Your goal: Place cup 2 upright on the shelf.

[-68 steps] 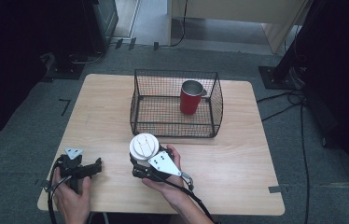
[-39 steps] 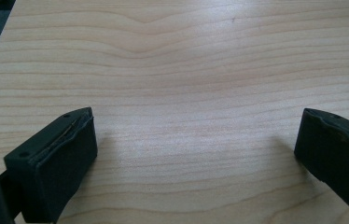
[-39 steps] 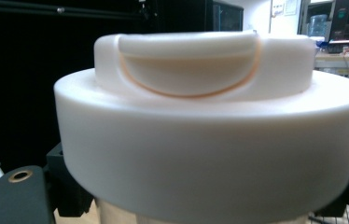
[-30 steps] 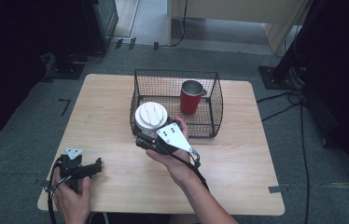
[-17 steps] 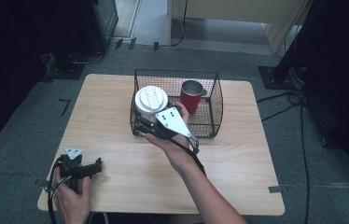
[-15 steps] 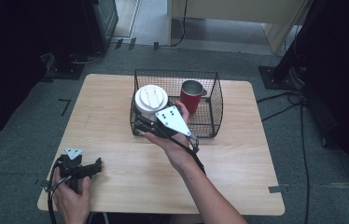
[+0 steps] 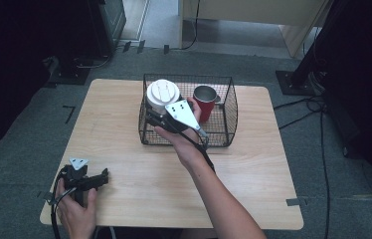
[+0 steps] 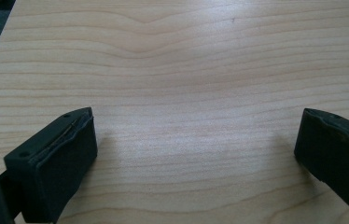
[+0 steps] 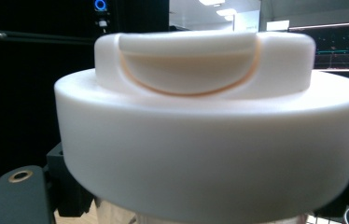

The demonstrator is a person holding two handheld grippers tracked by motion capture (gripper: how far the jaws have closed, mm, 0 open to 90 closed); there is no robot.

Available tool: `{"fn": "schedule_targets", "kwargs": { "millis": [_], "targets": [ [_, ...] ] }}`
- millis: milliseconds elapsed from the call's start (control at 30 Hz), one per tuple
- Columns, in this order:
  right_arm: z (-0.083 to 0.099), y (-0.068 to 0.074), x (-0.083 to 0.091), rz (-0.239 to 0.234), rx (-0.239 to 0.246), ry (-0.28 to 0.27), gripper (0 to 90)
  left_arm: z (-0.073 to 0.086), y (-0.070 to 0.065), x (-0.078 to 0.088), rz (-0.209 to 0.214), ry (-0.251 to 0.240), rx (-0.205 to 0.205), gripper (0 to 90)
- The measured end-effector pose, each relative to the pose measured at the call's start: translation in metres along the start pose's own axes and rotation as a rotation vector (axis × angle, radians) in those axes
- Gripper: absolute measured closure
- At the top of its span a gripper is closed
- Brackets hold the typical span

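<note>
A cup with a white lid (image 7: 162, 94) hangs over the left part of the black wire basket (image 7: 226, 130), and my right gripper (image 7: 155, 117) is shut on its body just under the lid. In the right gripper view the lid (image 9: 210, 140) looms close, with a black finger (image 9: 21, 198) beside it at the lower left. A red mug (image 7: 205, 103) stands inside the basket to the cup's right. My left gripper (image 7: 105, 175) rests at the table's front left corner; in its own view the left gripper (image 8: 196, 154) stands open over bare wood.
The light wooden table (image 7: 119, 104) carries the basket at its far middle. Cables (image 7: 318, 107) lie on the grey floor to the right, and dark equipment stands beyond the table's far left.
My right gripper has carried the white-lidded cup from the front of the table away and slightly upward, to above the basket's left part. The left gripper has stayed put.
</note>
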State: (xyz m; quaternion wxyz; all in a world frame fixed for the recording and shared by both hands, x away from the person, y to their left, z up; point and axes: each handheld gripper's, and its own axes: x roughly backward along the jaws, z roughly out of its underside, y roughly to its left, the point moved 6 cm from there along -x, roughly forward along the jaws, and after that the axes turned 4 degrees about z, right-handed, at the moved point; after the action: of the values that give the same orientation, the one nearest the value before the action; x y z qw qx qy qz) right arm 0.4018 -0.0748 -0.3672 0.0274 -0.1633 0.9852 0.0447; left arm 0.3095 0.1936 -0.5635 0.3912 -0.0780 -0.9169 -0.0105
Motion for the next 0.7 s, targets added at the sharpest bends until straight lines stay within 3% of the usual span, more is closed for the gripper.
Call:
{"fn": "schedule_targets", "kwargs": {
  "millis": [300, 700],
  "targets": [
    [0.007, -0.012, -0.022, 0.037, -0.016, 0.002, 15.4, 0.000, 0.000, 0.000, 0.000, -0.001, -0.001, 0.0],
    [0.021, -0.018, -0.051, 0.060, -0.015, 0.018, 15.5, 0.000, 0.000, 0.000, 0.001, 0.000, -0.001, 0.0]
  ]
}}
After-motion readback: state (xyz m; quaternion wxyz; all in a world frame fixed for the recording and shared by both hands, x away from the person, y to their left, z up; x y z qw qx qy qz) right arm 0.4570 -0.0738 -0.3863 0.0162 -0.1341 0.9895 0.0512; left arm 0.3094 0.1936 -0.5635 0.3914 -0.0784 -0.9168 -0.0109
